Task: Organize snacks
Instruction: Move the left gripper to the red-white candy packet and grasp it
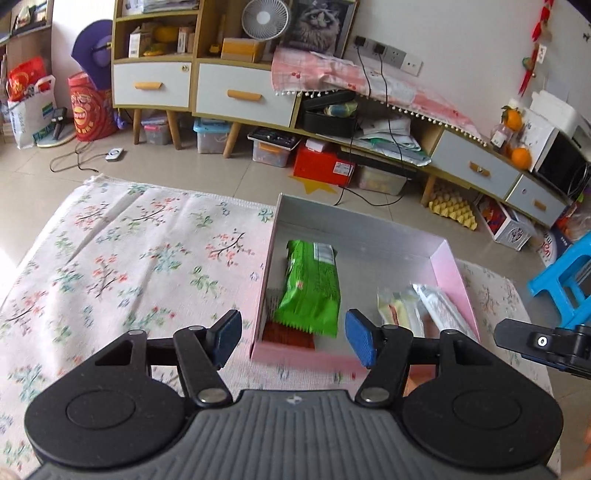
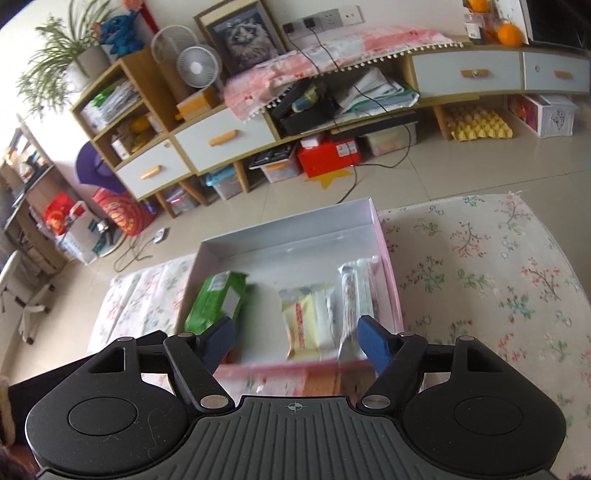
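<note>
Living room with a tiled floor, a long low cabinet (image 1: 236, 99) with white drawers along the far wall, a small fan (image 1: 265, 18) and a framed cat picture (image 2: 242, 38) on top. Up front, a flowered cloth (image 1: 129, 251) spread over the work surface, and on it a shallow pink box (image 1: 452, 269) with a silvery inside.

Inside the box, three kinds of snacks laid side by side, long edges roughly parallel, probably to keep them sorted in rows: a green packet (image 1: 314, 284) by the left wall, resting on something red and ridged (image 1: 288, 334), kind unclear; a yellow-and-white packet (image 2: 308, 321) in the middle; a silvery patterned packet (image 2: 356, 299) tight against the right wall. Far half of the box bare, likely room for more.

Left tongs (image 1: 293, 338) spread, nothing between the pads, hanging over the near edge of the box with the green packet just beyond the gap. Right tongs (image 2: 295, 341) likewise spread and empty, the yellow-and-white packet straight ahead between the fingers, the silvery one just beside the right finger (image 2: 375, 341). No pad touching any packet. Judging by this, snacks set down, both tongs free for the next one; no loose snack in sight on the cloth.
</note>
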### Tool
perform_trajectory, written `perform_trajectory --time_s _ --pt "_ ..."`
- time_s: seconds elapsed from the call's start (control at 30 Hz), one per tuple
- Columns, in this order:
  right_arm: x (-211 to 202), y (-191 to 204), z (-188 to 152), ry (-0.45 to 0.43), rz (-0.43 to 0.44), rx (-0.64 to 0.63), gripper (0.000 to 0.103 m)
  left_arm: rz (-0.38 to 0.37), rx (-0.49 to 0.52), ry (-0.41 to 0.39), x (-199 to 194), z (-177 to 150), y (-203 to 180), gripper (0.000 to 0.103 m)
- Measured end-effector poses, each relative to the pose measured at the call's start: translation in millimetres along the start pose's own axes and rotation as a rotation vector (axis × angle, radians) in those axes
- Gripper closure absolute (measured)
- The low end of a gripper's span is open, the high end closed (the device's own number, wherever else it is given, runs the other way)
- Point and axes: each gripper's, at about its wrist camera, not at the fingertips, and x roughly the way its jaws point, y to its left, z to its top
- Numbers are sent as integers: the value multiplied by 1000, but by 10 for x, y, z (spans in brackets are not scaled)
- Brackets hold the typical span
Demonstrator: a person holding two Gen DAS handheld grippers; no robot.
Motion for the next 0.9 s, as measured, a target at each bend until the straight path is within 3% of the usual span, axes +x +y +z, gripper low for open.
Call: perform_trajectory --time_s 0.17,0.37,0.5,0.73,0.9 --pt "-227 6 -220 15 5 -21 28 -39 21 4 -195 -193 -113 43" --pt "-463 -60 -515 45 19 15 28 -57 4 107 -199 -485 -167 43" --pt "-586 -69 -737 62 16 7 28 -62 -7 130 -234 -613 -130 43" --pt "-663 -174 -1028 93 -21 18 28 -71 -60 168 -251 -734 13 40" --pt "-573 -291 -1055 105 -82 62 28 -31 -123 172 -181 -736 161 38"
